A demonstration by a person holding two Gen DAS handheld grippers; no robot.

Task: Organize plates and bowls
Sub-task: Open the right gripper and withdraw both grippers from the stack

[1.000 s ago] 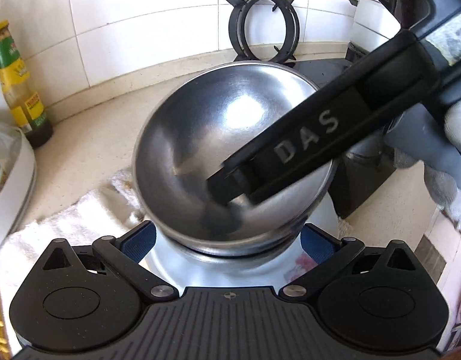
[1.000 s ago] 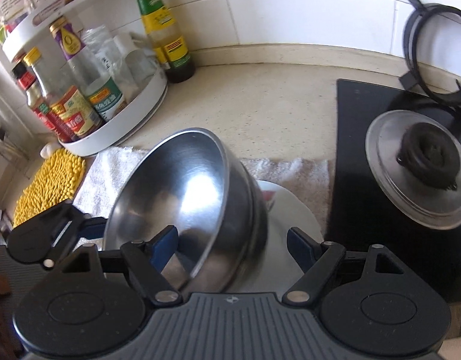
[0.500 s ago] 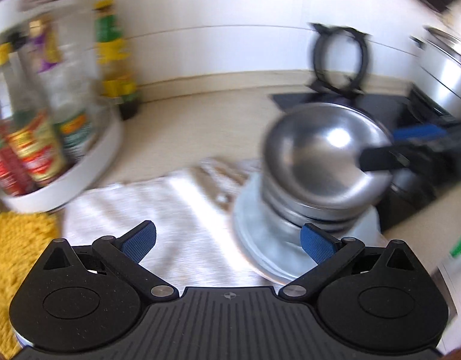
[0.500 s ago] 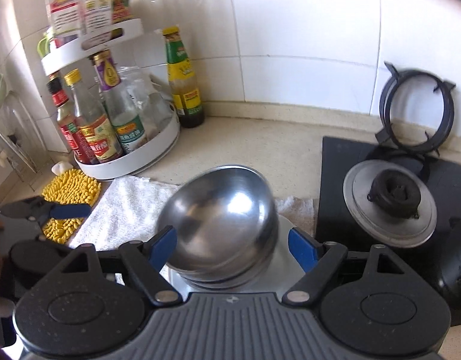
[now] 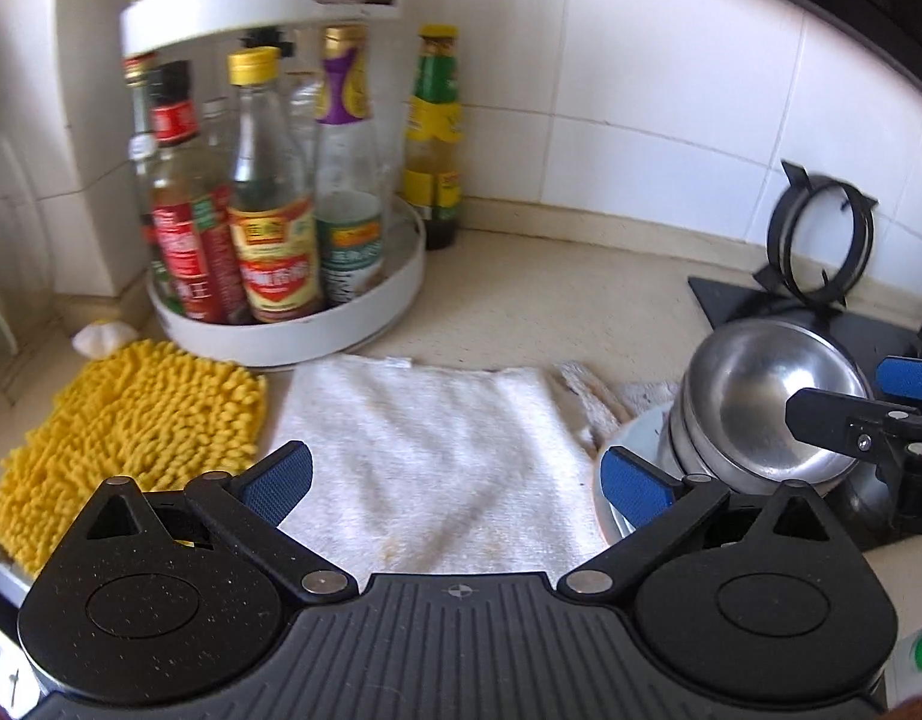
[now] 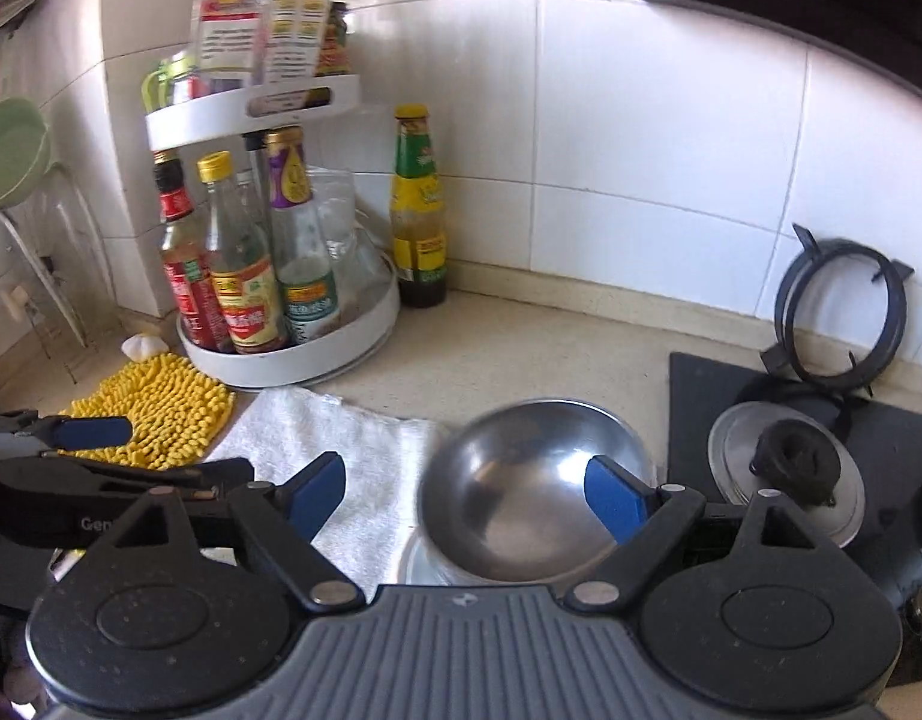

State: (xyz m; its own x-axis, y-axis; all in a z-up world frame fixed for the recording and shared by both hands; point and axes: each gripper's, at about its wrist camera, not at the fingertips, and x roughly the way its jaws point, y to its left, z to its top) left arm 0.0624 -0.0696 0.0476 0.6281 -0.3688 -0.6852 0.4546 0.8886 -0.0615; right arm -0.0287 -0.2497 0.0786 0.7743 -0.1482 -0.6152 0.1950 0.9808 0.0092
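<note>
Both grippers have backed off the steel bowls point(image 6: 529, 483), left gripper point(image 5: 455, 477) and right gripper point(image 6: 463, 495) jaws wide and empty; bowls nested on plate point(image 5: 631, 441) right of towel point(image 5: 431, 450) — stacking looks finished.

White tiled wall point(image 6: 640, 138) — beige countertop point(image 6: 520, 354)

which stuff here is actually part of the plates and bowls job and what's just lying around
Job: steel bowls stacked on a plate; left gripper and right gripper, both open.

Lying about: white towel, yellow mop pad, bottle rack, pot lid.
</note>
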